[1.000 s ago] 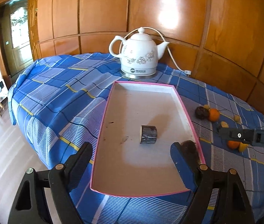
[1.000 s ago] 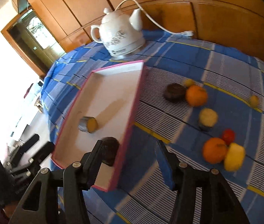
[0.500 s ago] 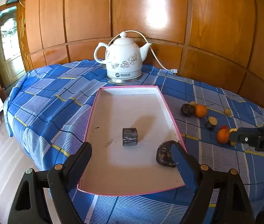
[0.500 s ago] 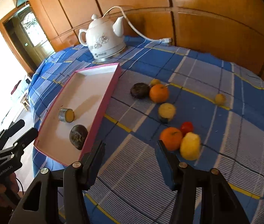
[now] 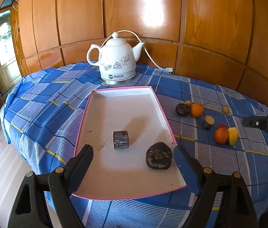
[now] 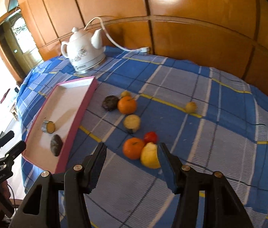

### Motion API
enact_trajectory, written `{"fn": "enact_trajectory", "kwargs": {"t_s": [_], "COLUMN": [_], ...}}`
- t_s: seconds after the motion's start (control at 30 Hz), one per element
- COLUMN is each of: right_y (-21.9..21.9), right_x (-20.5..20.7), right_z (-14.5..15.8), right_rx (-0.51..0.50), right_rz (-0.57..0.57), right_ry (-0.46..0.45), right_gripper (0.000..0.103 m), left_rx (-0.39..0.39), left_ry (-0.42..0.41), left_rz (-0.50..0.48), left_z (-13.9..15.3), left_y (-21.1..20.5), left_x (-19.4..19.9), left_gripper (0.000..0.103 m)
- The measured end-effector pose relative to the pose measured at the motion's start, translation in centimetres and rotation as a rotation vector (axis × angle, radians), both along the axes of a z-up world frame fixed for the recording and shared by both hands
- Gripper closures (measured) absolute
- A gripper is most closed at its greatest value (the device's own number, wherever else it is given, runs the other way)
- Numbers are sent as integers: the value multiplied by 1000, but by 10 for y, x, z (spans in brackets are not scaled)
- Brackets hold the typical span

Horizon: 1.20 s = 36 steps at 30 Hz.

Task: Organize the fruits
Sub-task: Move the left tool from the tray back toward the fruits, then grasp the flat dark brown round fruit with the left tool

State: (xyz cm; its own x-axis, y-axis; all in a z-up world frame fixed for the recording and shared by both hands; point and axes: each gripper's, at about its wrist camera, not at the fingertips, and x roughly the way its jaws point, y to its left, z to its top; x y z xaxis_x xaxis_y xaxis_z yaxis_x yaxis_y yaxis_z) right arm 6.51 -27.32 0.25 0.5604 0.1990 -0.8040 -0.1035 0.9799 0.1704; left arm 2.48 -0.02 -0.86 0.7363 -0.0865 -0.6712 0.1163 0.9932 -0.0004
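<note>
Beside the tray [image 6: 77, 114], right gripper [image 6: 132, 152] has shifted over the fruits [image 6: 139, 148].

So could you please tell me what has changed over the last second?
The right gripper, open and empty, swung away from the tray towards the loose fruit and now frames the orange and yellow piece. The left gripper drew back slightly, open. The dark fruit and cut piece stayed in the tray.

I see two dark fruit pieces [image 5: 159, 158] in the pink-rimmed tray [image 5: 163, 112]; white kettle [image 5: 116, 58] behind, loose fruits [image 6: 133, 148] to its right.
</note>
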Motion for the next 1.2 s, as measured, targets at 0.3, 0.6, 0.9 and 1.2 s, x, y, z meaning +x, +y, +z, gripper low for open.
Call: {"fn": "enact_trajectory", "kwargs": {"t_s": [0.3, 0.6, 0.9, 1.2], "right_y": [-51, -107, -104, -106], "right_x": [11, 14, 16, 19], "right_z": [-7, -31, -28, -27], "right_rx": [-57, -3, 59, 79], "right_rz": [-95, -247, -228, -236], "right_ry": [11, 57, 62, 68], "right_gripper": [47, 47, 47, 47], "left_rx": [-5, 20, 86, 77], "left_ry": [14, 34, 151, 239], "left_rz": [-55, -204, -313, -310], "left_z": [4, 14, -6, -26], "left_y": [-15, -55, -103, -129], "left_x": [12, 48, 114, 170], "left_gripper": [16, 38, 43, 62]}}
